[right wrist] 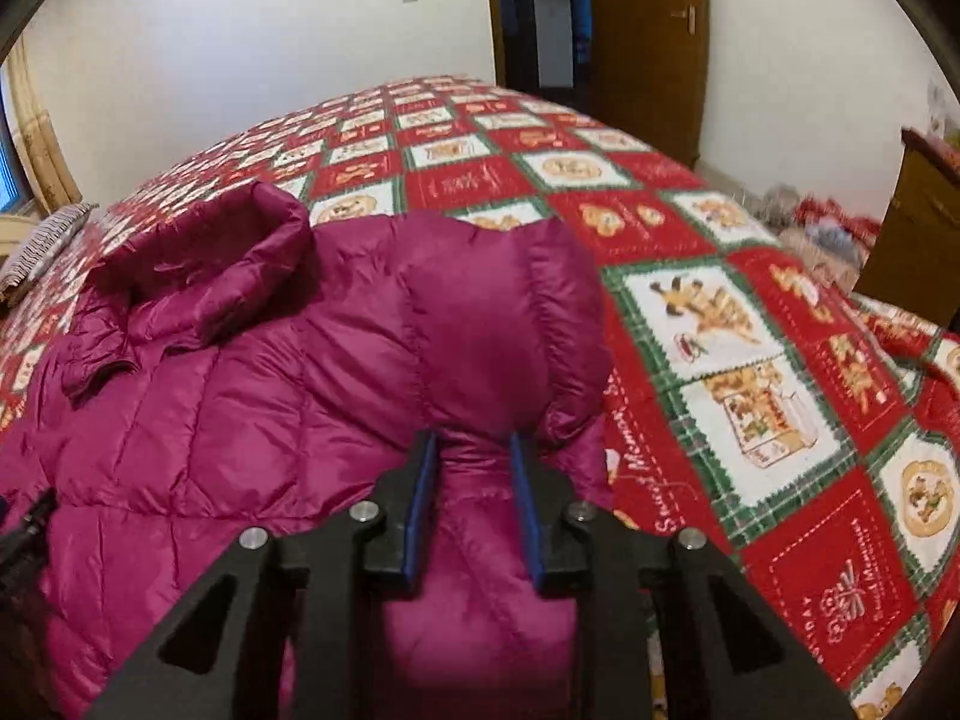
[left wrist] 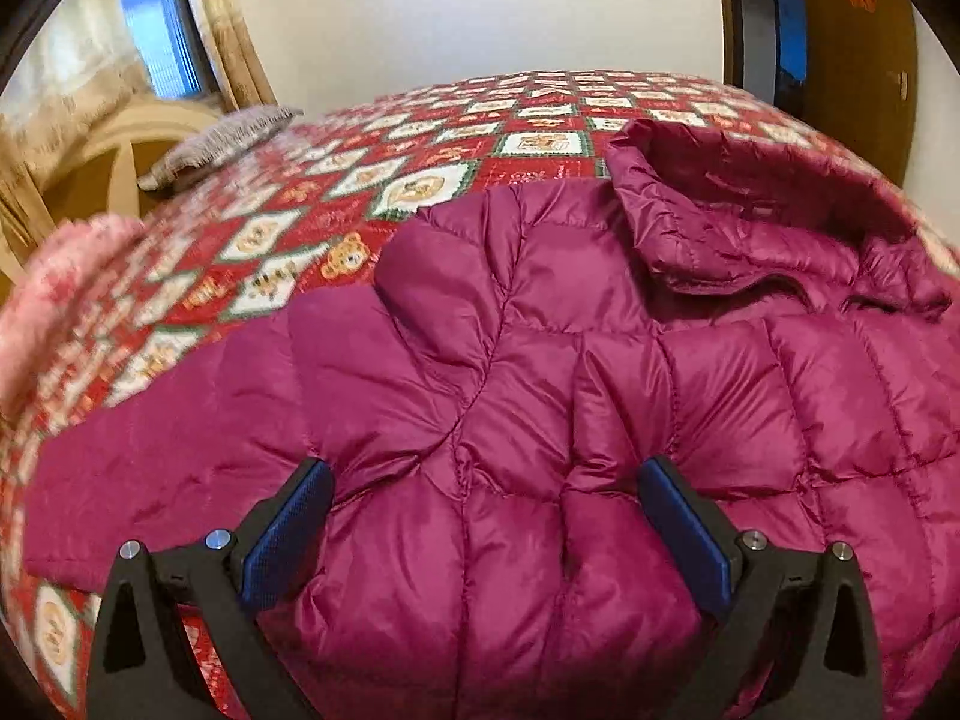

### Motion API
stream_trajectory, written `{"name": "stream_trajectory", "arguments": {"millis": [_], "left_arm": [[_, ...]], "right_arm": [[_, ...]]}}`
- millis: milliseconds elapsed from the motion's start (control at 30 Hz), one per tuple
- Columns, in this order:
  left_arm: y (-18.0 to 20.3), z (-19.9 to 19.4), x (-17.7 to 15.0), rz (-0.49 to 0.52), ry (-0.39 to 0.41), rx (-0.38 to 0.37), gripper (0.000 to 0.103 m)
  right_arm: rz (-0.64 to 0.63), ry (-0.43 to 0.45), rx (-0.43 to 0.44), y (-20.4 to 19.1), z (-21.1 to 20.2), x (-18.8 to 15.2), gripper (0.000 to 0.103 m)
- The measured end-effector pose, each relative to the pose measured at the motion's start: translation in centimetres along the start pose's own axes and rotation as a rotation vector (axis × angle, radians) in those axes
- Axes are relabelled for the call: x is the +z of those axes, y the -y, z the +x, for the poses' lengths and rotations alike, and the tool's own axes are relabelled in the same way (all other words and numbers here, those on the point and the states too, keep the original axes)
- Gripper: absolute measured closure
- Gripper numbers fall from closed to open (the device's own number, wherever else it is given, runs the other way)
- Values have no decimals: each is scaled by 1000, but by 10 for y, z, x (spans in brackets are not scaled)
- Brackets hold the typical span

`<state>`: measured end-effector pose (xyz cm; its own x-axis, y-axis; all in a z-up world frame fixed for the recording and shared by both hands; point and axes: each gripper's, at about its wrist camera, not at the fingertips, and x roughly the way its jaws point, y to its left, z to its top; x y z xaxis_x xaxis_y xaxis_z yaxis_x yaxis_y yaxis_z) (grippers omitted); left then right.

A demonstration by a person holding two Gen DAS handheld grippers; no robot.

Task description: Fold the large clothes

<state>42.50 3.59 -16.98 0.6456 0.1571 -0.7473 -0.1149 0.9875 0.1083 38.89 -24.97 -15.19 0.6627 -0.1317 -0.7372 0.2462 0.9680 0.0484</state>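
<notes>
- Left gripper [left wrist: 483,474] comes first from the left: its jaws stand wide apart, the blue pads [left wrist: 288,531] flanking a puffed panel of the magenta down jacket [left wrist: 540,360] without pinching it, so it holds nothing.
- Its pose, judged from the left wrist view, is low and level, pointing across the jacket toward the hood [left wrist: 738,222], which lies at the jacket's far right.
- Left of the jacket, a sleeve [left wrist: 150,456] runs flat out over the Christmas quilt [left wrist: 420,138].
- Right gripper [right wrist: 474,450] has its jaws drawn close on a bunched fold of the jacket's right-hand edge; the fabric bulges up beyond the fingertips, so it appears clamped on the jacket.
- Its pose is also low, aimed forward along the jacket's right side, with bare quilt [right wrist: 750,330] to the right of the jacket.
- Step in hand, as a judgement: the right side is gripped for folding inward while the left side is not yet taken.
- Next move likely calls for the left jaws to close on the panel between them, then both grippers to carry their edges toward the jacket's middle; the slick, springy filling may slip or puff back open.
</notes>
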Motion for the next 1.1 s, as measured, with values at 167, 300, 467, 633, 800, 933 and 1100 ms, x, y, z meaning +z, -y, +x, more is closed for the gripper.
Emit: {"name": "stream_trajectory", "arguments": {"millis": [167,300,467,633,800,933,1100], "left_arm": [[-40,-34,-2,-146,45,-64,1],[-114,-83,-11,-301,168,11,1],[-242,-98,-34,-573,183,260,1],[-322,-66,-63,-828,65,319,1],[-324,-43,-78,-820,-15,268,1],[-299,-41,-77,-709,5,308,47],[-298,-43,-72,-678,44,248,82]], "right_arm": [[-21,14,5,-2,0,-1,47],[-19,18,40,-3,-1,-2,33],[-44,15,18,-10,1,-3,29],[-47,17,16,-11,-1,-4,28],[-49,17,15,-12,0,-5,28],[-49,17,16,-12,0,-5,27],[-46,18,20,-12,-1,-5,27]]}}
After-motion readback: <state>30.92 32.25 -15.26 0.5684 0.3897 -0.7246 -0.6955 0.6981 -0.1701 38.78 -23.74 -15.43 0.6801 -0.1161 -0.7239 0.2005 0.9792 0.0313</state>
